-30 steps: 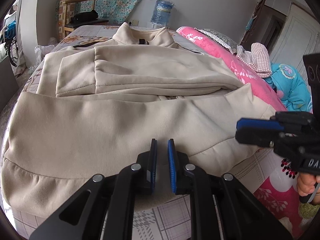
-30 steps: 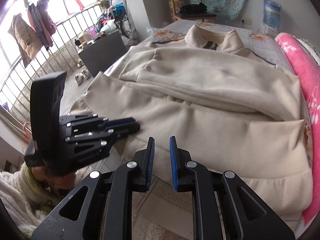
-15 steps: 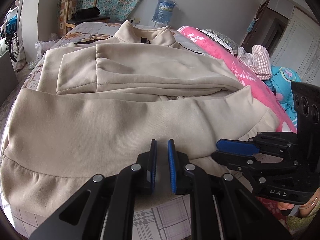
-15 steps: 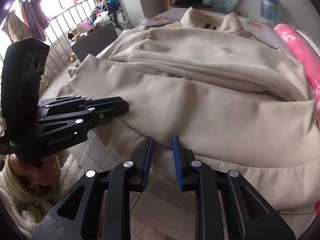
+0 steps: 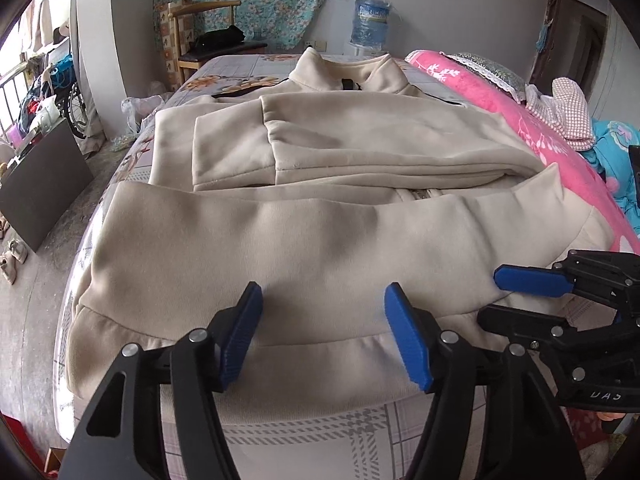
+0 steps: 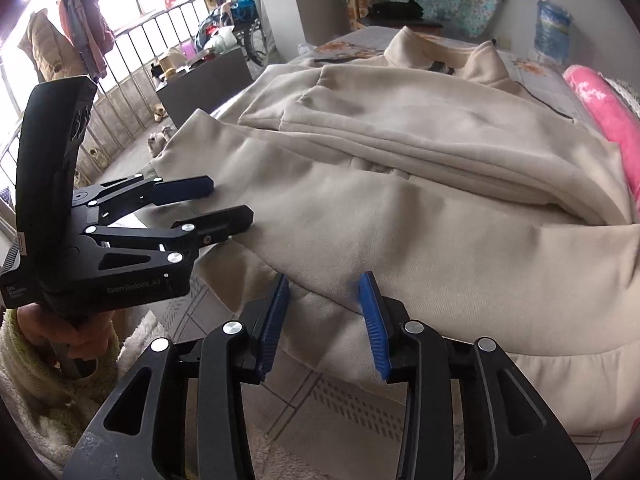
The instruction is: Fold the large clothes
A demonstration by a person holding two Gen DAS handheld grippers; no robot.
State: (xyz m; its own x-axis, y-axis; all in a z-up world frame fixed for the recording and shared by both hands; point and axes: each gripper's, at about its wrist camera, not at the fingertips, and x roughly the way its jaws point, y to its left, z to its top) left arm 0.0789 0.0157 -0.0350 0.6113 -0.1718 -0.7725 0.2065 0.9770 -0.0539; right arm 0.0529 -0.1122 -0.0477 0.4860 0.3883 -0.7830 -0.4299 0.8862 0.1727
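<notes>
Fingers (image 5: 408,340) apart on both: left gripper (image 5: 323,334) & right gripper (image 6: 325,316) just widened, nothing pinched, over hem of beige jacket (image 5: 304,240) spread on bed (image 5: 320,432). Pink blanket (image 5: 520,120) beside, chair (image 5: 200,36) + water jug (image 5: 370,20) by wall.

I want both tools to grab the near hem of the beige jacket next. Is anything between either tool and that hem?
Nothing visible. The left tool and right tool, both with jaws just opened and empty, hang over the bare near hem of the beige fleece jacket on the bed.
</notes>
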